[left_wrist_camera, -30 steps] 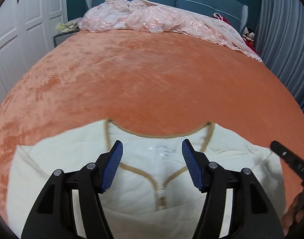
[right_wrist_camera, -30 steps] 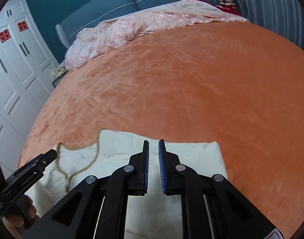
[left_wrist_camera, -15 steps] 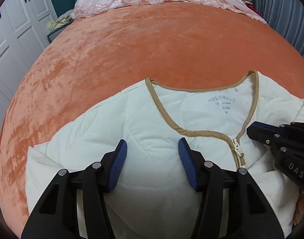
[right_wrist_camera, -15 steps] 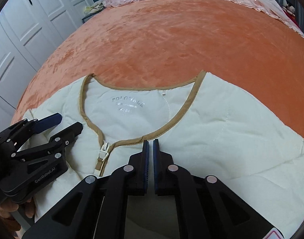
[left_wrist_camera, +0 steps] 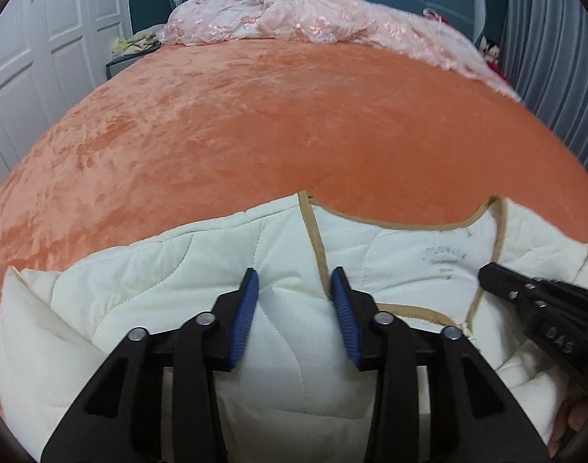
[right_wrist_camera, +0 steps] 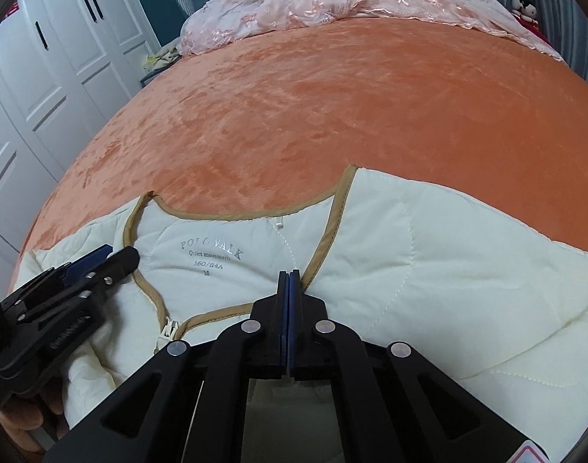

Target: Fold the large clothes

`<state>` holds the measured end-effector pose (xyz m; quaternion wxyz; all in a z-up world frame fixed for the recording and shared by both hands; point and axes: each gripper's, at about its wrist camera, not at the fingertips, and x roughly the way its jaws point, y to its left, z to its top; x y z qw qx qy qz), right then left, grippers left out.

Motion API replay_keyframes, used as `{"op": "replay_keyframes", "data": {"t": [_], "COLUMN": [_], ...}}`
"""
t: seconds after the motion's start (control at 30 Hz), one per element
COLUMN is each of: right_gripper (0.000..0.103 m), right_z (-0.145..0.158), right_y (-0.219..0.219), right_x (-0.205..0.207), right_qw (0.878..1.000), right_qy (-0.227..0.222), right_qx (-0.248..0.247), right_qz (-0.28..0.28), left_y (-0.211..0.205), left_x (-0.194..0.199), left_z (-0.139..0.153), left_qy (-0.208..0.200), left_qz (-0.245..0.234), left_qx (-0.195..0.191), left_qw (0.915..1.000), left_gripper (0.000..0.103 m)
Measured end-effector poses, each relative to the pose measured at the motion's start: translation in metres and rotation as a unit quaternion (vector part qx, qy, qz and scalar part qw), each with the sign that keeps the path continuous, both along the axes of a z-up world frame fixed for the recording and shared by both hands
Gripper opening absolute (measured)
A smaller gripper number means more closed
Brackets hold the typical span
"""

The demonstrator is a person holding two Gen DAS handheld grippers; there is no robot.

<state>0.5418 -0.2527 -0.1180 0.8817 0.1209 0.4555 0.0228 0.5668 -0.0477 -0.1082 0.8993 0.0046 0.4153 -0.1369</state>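
Observation:
A cream quilted jacket point(left_wrist_camera: 159, 289) with tan trim lies collar-up at the near edge of the orange bed. My left gripper point(left_wrist_camera: 294, 272) is down on its left shoulder beside the neckline. Its jaws are closing, and a mound of jacket fabric is bunched between the blue pads point(left_wrist_camera: 243, 316), which press on it. The right wrist view shows this left gripper point(right_wrist_camera: 116, 254) low over the same shoulder of the jacket point(right_wrist_camera: 448, 270). My right gripper point(right_wrist_camera: 289, 273) is shut, tips resting at the tan trim right of the zipper, with no fabric seen between them. In the left wrist view the right gripper point(left_wrist_camera: 486, 272) enters from the right.
The orange bedspread point(left_wrist_camera: 294, 115) stretches away beyond the jacket. A crumpled pink lace quilt point(left_wrist_camera: 294, 23) lies against the teal headboard. White wardrobe doors point(right_wrist_camera: 43, 96) stand on the left, grey curtains point(left_wrist_camera: 556, 58) on the right. A small bedside table point(left_wrist_camera: 128, 58) carries clutter.
Both grippers came down onto the jacket near the collar. The left jaws narrowed around a bunch of fabric. The right jaws went from a small gap to fully shut.

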Motion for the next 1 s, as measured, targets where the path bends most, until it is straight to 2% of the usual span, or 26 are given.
{"op": "replay_keyframes", "data": {"t": [0.07,0.17,0.2,0.23,0.33,0.5,0.57,0.63,0.67,0.73,0.8,0.83,0.9,0.93,1.0], "right_gripper": [0.000,0.000,0.000,0.000,0.000,0.000,0.000,0.000,0.000,0.000,0.000,0.000,0.000,0.000,0.000], "right_z": [0.000,-0.001,-0.002,-0.001,0.000,0.005,0.006,0.007,0.007,0.011,0.021,0.024,0.024,0.022,0.024], "right_y": [0.001,-0.001,-0.001,-0.002,-0.003,-0.004,-0.006,-0.007,-0.007,-0.007,-0.005,-0.004,0.001,0.002,0.005], "right_x": [0.000,0.000,0.000,-0.001,-0.002,-0.009,-0.011,-0.013,-0.013,-0.018,-0.029,-0.033,-0.031,-0.028,-0.025], "right_qw": [1.000,1.000,1.000,1.000,1.000,0.999,0.999,0.999,0.998,0.997,0.992,0.990,0.991,0.992,0.994], "right_qy": [-0.004,-0.008,-0.009,-0.011,-0.018,-0.035,-0.039,-0.045,-0.048,-0.065,-0.105,-0.117,-0.107,-0.097,-0.079], "right_qx": [-0.004,0.001,0.003,0.005,0.011,0.010,0.016,0.024,0.029,0.040,0.059,0.060,0.058,0.053,0.041], "right_qz": [0.000,-0.001,-0.001,-0.001,-0.003,-0.007,-0.009,-0.006,-0.002,0.008,0.034,0.042,0.055,0.056,0.055], "left_y": [0.013,0.011,0.009,0.009,0.013,0.009,0.012,0.017,0.017,0.015,0.015,0.015,0.012,0.009,-0.003], "left_x": [-0.004,-0.007,-0.010,-0.014,-0.031,-0.019,-0.030,-0.051,-0.059,-0.058,-0.055,-0.060,-0.070,-0.069,-0.055], "left_z": [0.003,0.006,0.008,0.012,0.027,0.017,0.026,0.041,0.046,0.044,0.040,0.046,0.057,0.057,0.043], "left_qy": [-0.008,-0.019,-0.028,-0.041,-0.087,-0.038,-0.063,-0.107,-0.120,-0.104,-0.072,-0.091,-0.123,-0.116,-0.060], "left_qz": [-0.006,-0.007,-0.008,-0.010,-0.018,0.003,-0.006,-0.027,-0.037,-0.057,-0.104,-0.110,-0.111,-0.107,-0.105], "left_qx": [-0.054,-0.060,-0.058,-0.062,-0.080,-0.051,-0.065,-0.096,-0.097,-0.102,-0.135,-0.136,-0.116,-0.100,-0.058], "left_qw": [0.9985,0.9980,0.9979,0.9972,0.9928,0.9980,0.9959,0.9892,0.9874,0.9877,0.9827,0.9804,0.9793,0.9823,0.9910], "left_gripper": [0.018,0.010,0.003,0.001,0.000,0.000,0.000,0.000,0.000,0.000,0.000,0.000,0.001,0.001,0.000]}}
